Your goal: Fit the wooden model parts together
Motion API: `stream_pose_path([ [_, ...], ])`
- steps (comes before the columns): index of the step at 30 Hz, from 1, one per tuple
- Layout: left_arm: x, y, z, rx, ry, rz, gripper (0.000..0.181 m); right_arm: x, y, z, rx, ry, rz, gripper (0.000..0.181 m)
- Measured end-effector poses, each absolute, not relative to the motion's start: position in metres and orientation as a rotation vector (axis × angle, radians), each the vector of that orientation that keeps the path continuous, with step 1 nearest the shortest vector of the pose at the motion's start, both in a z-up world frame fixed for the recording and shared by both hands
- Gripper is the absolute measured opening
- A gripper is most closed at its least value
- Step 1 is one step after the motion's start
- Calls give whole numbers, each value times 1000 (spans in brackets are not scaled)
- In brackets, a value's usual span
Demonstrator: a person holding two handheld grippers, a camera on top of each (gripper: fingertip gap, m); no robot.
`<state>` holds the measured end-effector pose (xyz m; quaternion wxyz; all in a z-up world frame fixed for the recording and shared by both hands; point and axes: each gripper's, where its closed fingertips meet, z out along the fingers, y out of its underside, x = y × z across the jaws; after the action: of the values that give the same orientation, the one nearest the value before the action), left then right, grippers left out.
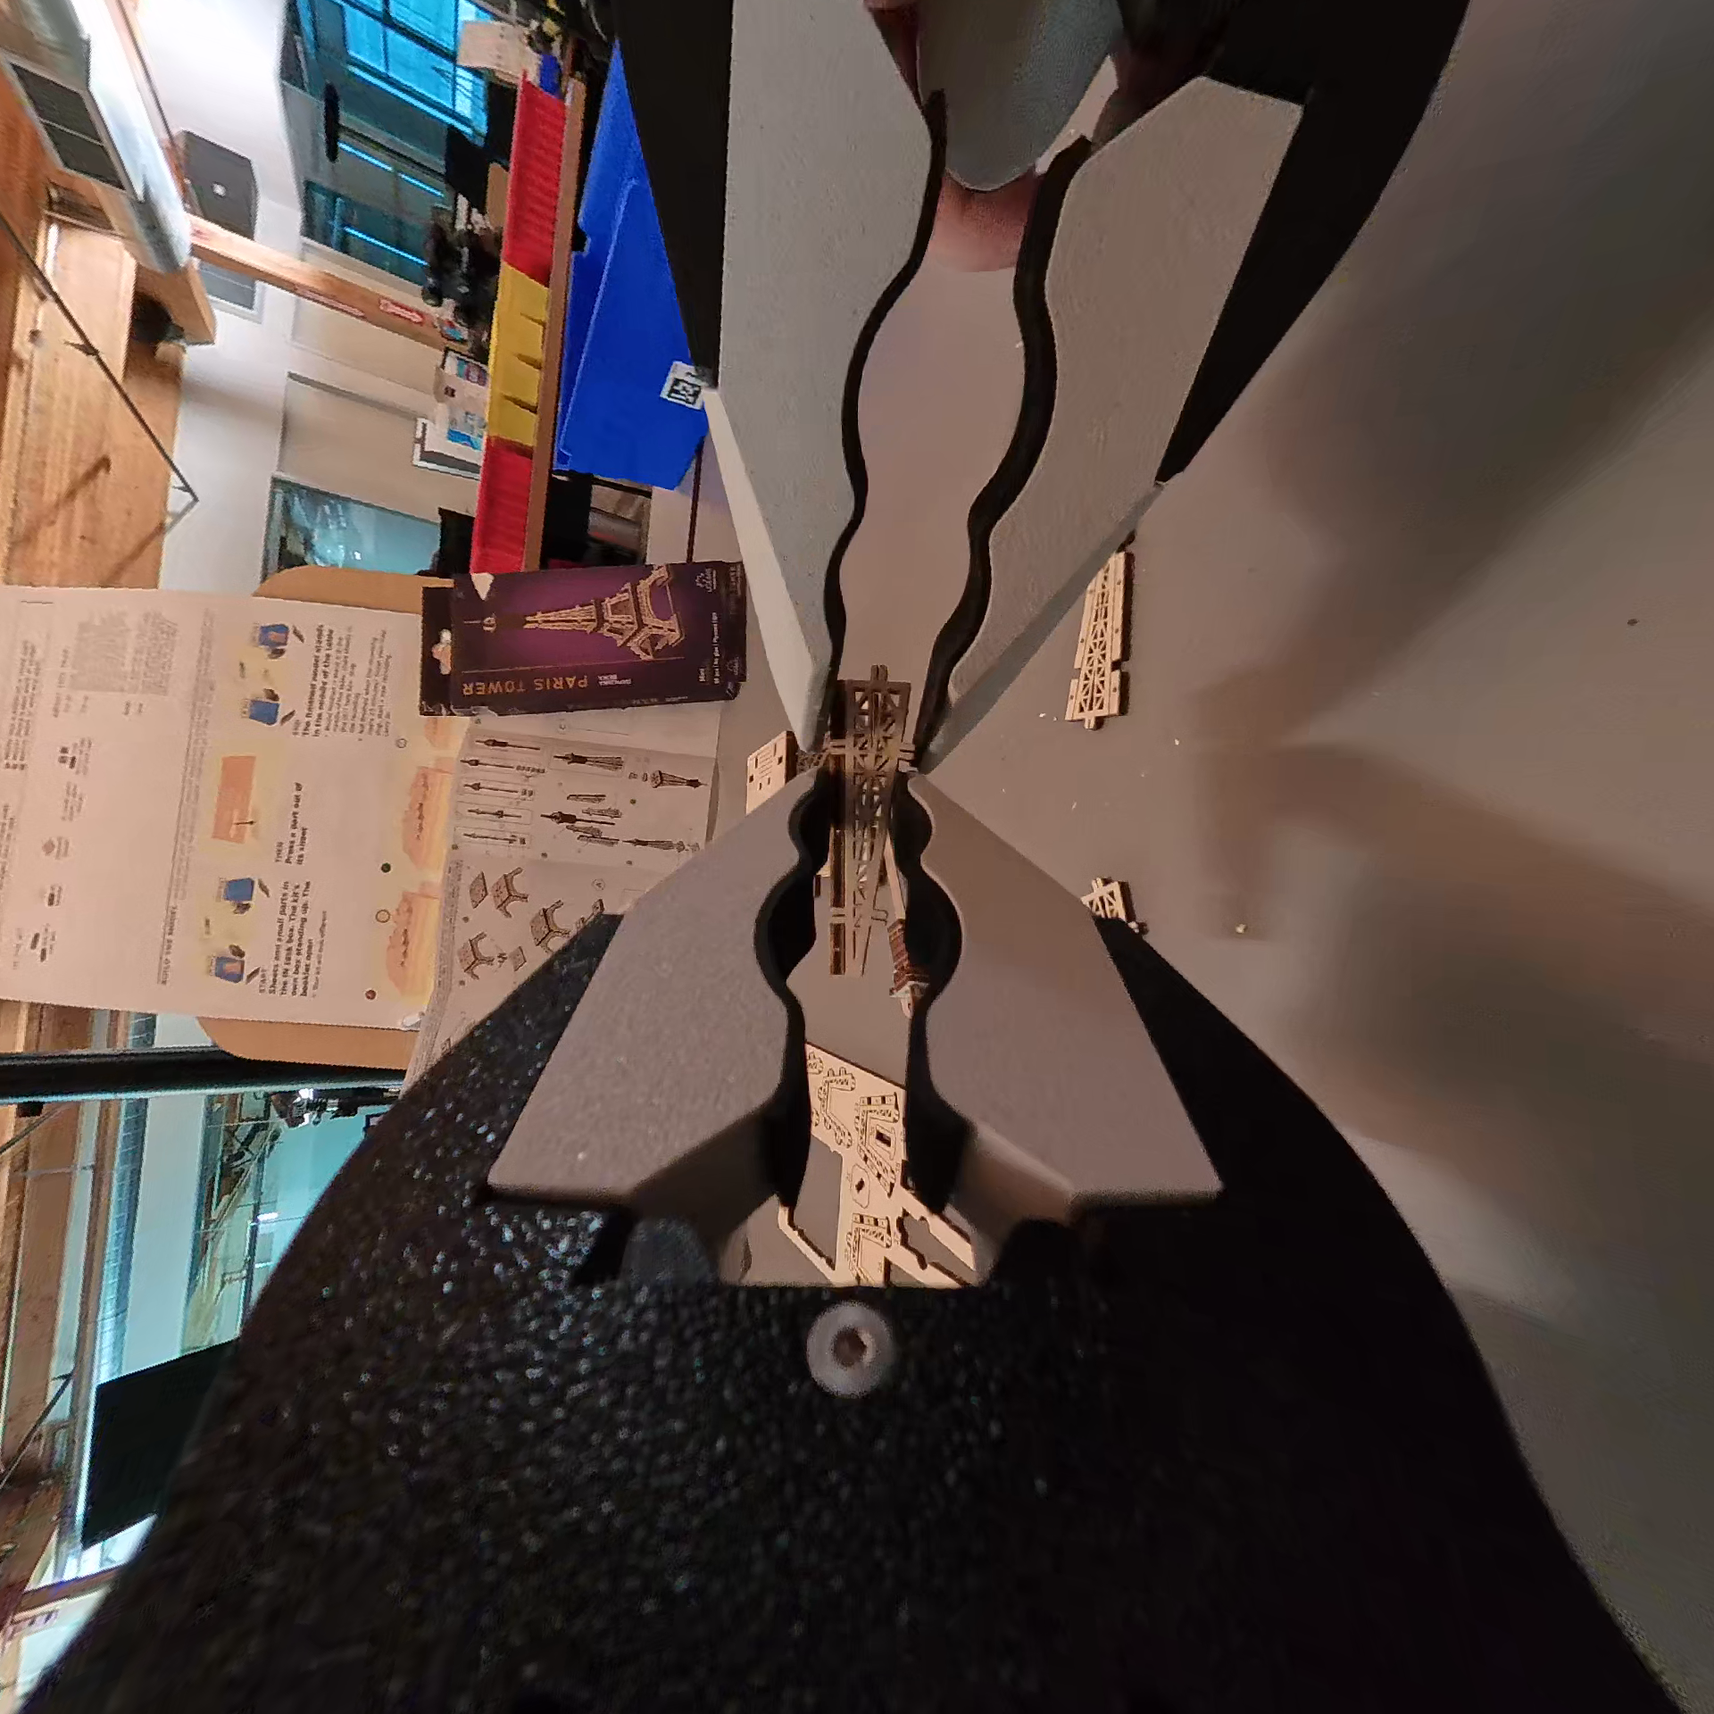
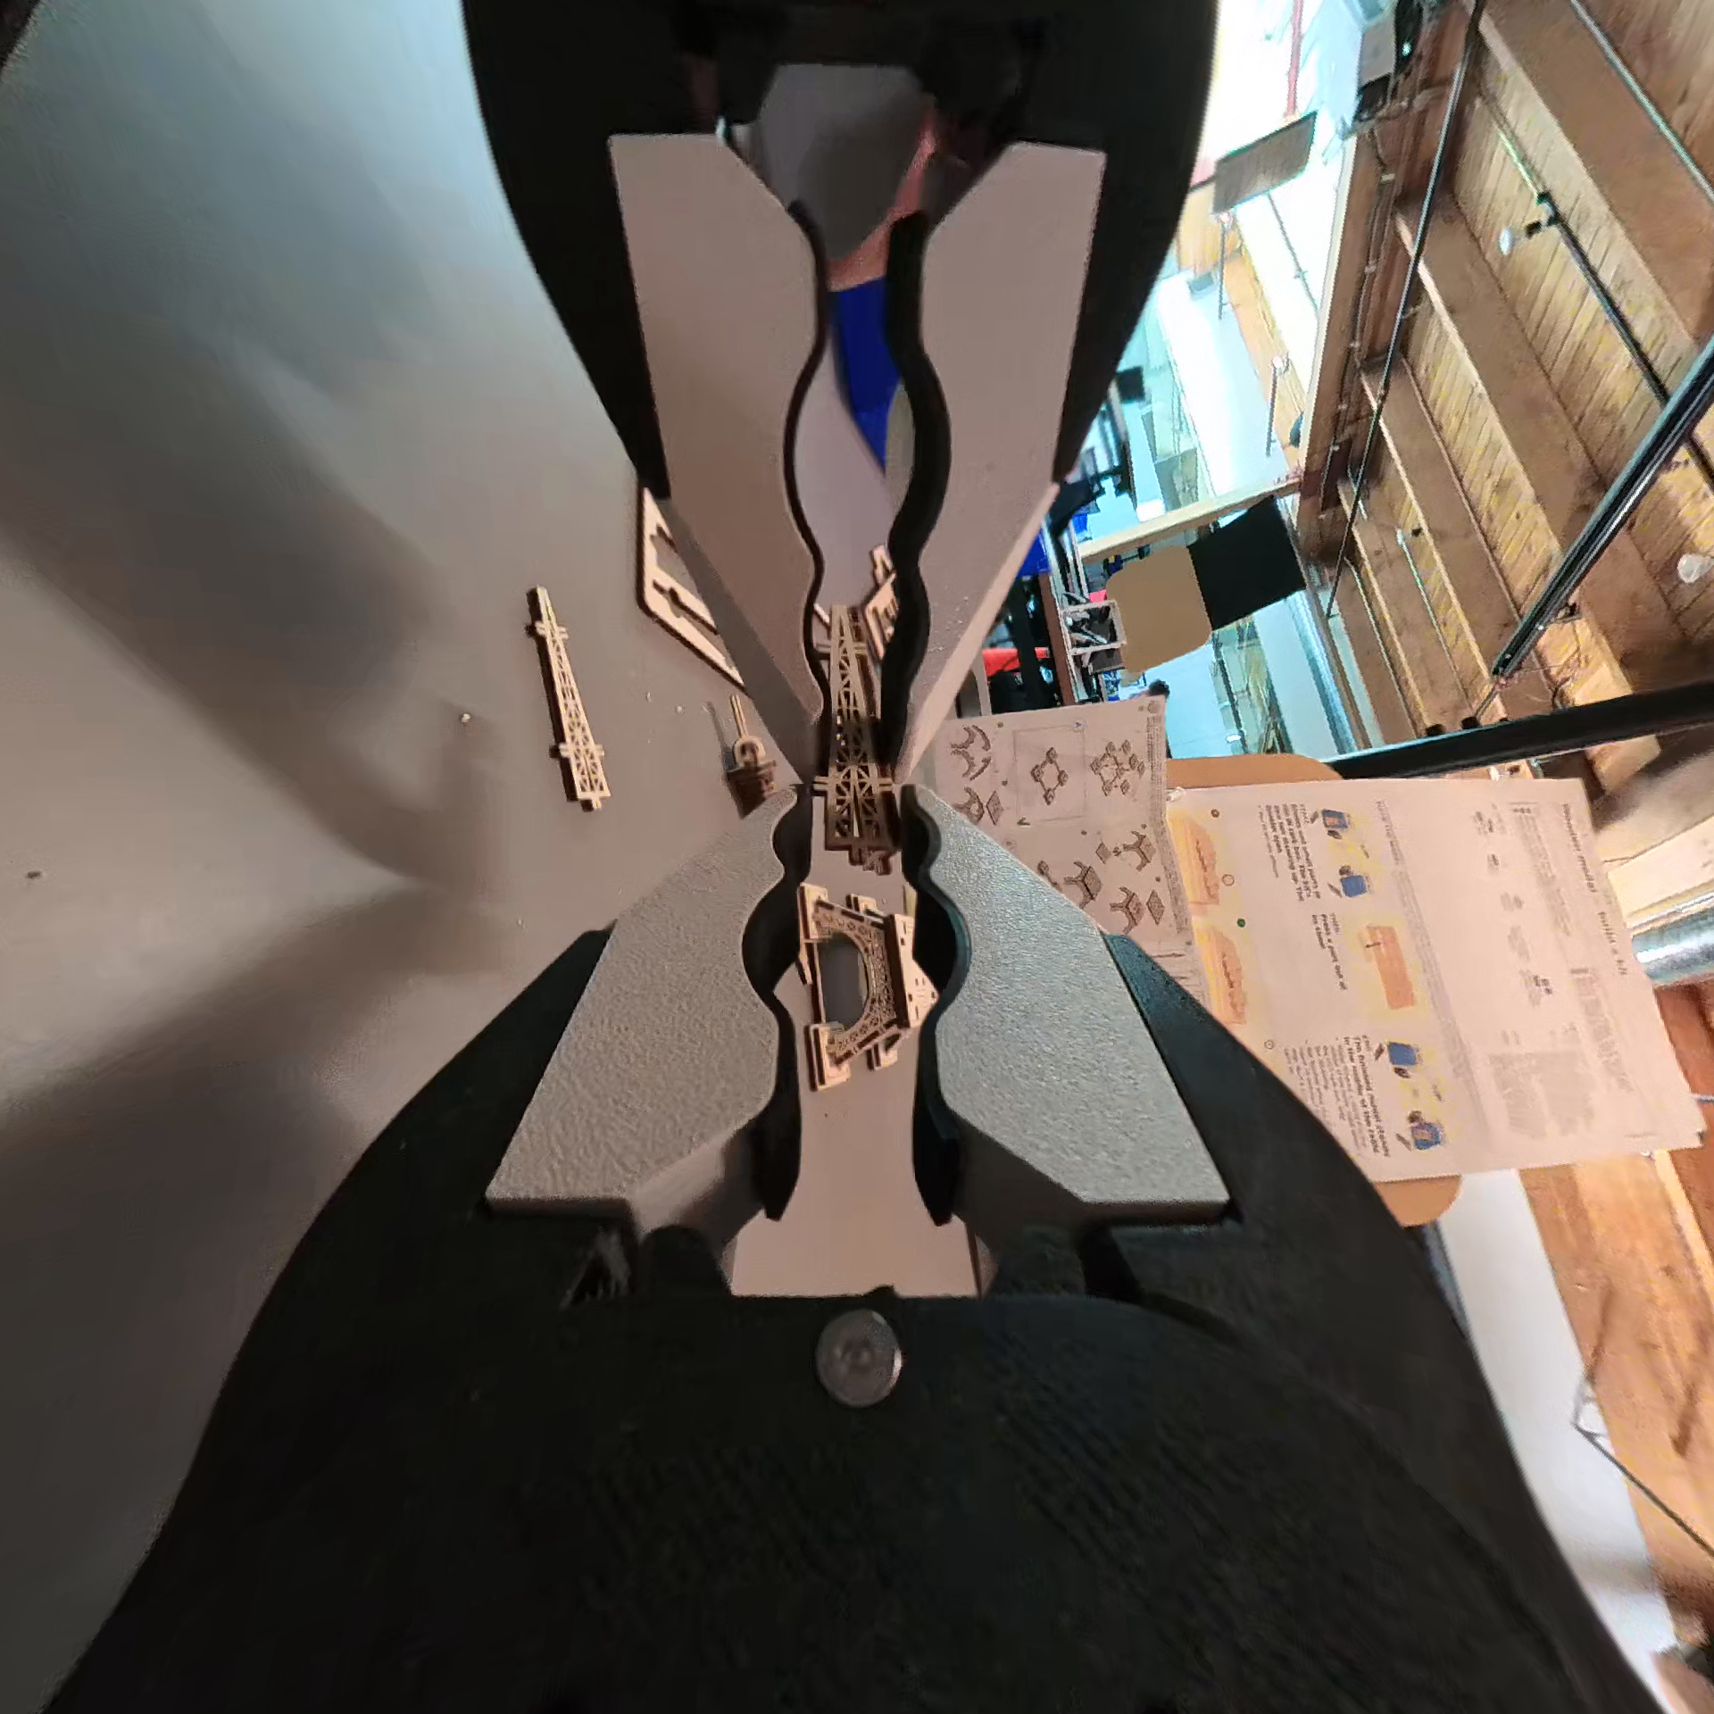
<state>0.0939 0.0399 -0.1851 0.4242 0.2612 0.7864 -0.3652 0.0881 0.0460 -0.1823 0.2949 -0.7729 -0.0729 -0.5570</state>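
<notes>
A slim wooden lattice tower section (image 1: 864,798) hangs above the grey table (image 1: 1391,835), gripped from both ends. My left gripper (image 1: 861,788) is shut on it, with the narrow end running back between its fingers. My right gripper (image 1: 872,728) faces it tip to tip and is shut on the wider end. In the right wrist view the section (image 2: 851,788) spans both pairs of tips: my right gripper (image 2: 853,802) is below and the left gripper (image 2: 851,742) above. An arched wooden tower base (image 2: 863,983) lies on the table under the right fingers.
A loose lattice strip (image 2: 568,696) and a small dark part (image 2: 749,765) lie on the table. A cut-out wooden sheet (image 1: 872,1169) lies under the left gripper. The kit box (image 1: 584,640) and instruction sheets (image 1: 213,798) lie at the table's far side, the sheets also in the right wrist view (image 2: 1428,974).
</notes>
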Motion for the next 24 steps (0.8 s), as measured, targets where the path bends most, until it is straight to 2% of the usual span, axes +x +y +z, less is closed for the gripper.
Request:
stream_pose_path([
  [24, 92, 43, -204, 720, 2076, -835, 11, 87, 48, -204, -2171, -46, -1187, 13],
])
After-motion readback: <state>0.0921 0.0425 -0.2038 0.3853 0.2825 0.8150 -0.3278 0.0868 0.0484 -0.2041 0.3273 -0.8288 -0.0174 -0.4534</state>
